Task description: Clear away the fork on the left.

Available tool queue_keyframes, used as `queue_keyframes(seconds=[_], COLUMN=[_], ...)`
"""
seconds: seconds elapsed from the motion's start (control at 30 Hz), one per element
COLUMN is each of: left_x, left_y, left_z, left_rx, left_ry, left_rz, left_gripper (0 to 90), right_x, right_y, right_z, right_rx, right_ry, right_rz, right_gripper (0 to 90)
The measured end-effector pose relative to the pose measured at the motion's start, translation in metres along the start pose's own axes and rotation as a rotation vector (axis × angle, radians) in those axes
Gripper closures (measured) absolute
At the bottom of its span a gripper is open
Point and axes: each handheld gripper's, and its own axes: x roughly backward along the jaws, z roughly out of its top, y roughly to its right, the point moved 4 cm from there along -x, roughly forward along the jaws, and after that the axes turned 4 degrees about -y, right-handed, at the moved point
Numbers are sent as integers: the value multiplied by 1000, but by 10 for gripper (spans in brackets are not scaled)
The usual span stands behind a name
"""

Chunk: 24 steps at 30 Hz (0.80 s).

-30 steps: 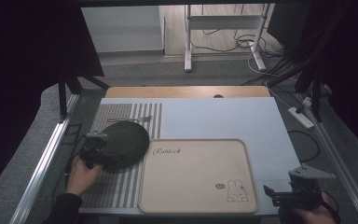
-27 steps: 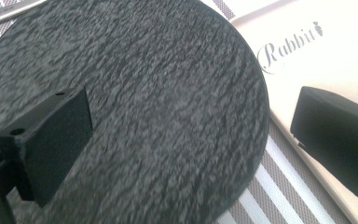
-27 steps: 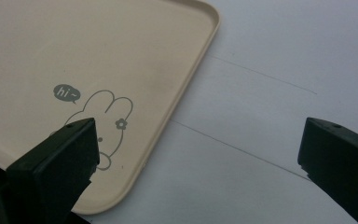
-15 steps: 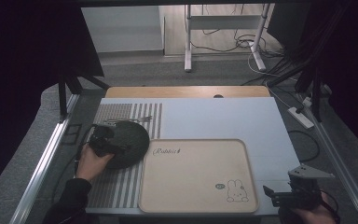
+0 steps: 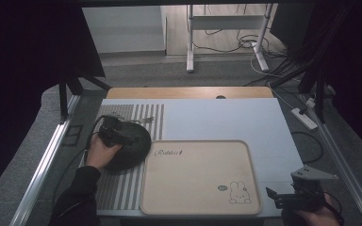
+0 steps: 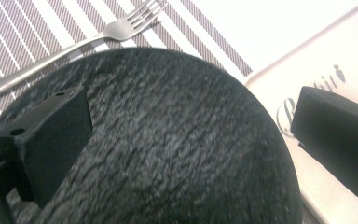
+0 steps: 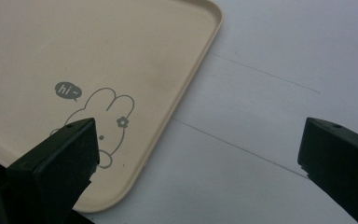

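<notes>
A round black plate [image 5: 133,149] with a rough, slate-like surface lies on a striped placemat [image 5: 118,188] at the left. My left gripper [image 5: 131,139] hovers over it, jaws open, one on each side of the plate's top [image 6: 172,140]. A metal fork [image 6: 74,46] lies on the stripes just beyond the plate. A beige tray [image 5: 198,188] with a rabbit drawing [image 7: 107,121] sits right of the plate, empty. My right gripper [image 5: 272,197] rests open near the table's front right corner, straddling the tray's corner edge [image 7: 186,93].
The pale mat [image 5: 217,117] covers the table beyond and right of the tray. A wooden strip [image 5: 188,92] runs along the far edge. Metal rails [image 5: 47,155] border both sides of the table. Cables and a power strip [image 5: 304,118] lie on the floor at right.
My left gripper has moved forward and to the right, from the plate's near-left rim to over its top. The right gripper, plate and tray have stayed put.
</notes>
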Motion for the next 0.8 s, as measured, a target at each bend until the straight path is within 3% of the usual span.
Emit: queue_keyframes(seconds=[0.3, 0.53, 0.8], left_x=[-13, -23, -39], left_y=[-12, -33, -51], left_z=[16, 25, 33], left_rx=[11, 31, 27], left_ry=[-13, -32, -97], left_rz=[1, 12, 43], left_gripper=[0, 0, 28], right_x=[0, -1, -1], right_y=[0, -1, -1], right_z=[0, 0, 0], right_rx=[2, 7, 11], right_ry=[-4, -9, -13], right_rz=[3, 4, 8], right_gripper=[0, 0, 0])
